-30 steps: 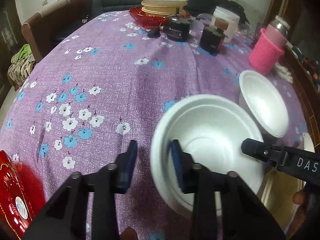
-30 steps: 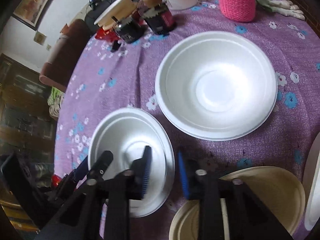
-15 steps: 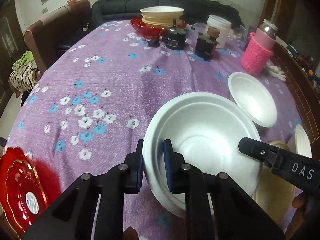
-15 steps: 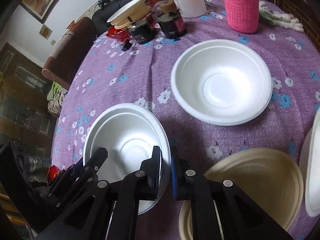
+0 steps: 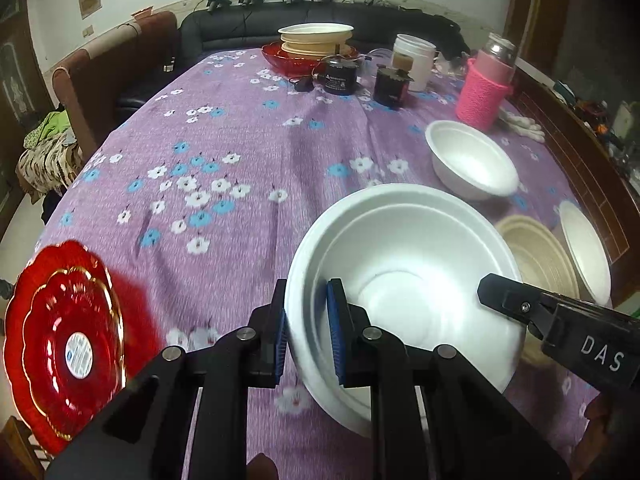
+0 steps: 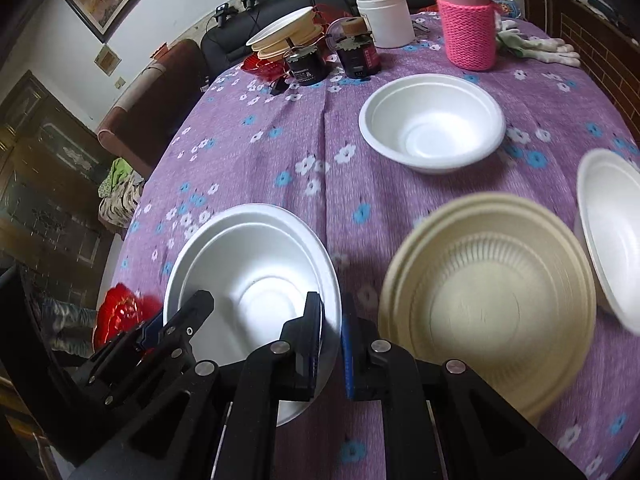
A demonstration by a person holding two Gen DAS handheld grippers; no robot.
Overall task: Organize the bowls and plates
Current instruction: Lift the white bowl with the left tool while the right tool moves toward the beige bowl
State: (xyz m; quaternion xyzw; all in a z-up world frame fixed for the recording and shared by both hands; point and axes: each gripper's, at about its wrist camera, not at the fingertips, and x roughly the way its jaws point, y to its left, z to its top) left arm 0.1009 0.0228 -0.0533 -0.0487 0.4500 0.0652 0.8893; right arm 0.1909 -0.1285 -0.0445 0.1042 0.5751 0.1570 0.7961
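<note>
Your table carries a purple floral cloth. On it, near you, sits the white bowl — both tools grip it. Your left gripper has its fingers pinched on the bowl's left rim, one pad inside, one outside. Your right gripper pinches the opposite rim likewise. Just right of that bowl stands a beige bowl; a second white bowl sits farther back, a third at the right edge. A red plate lies at the near left — well apart from the bowls.
</note>
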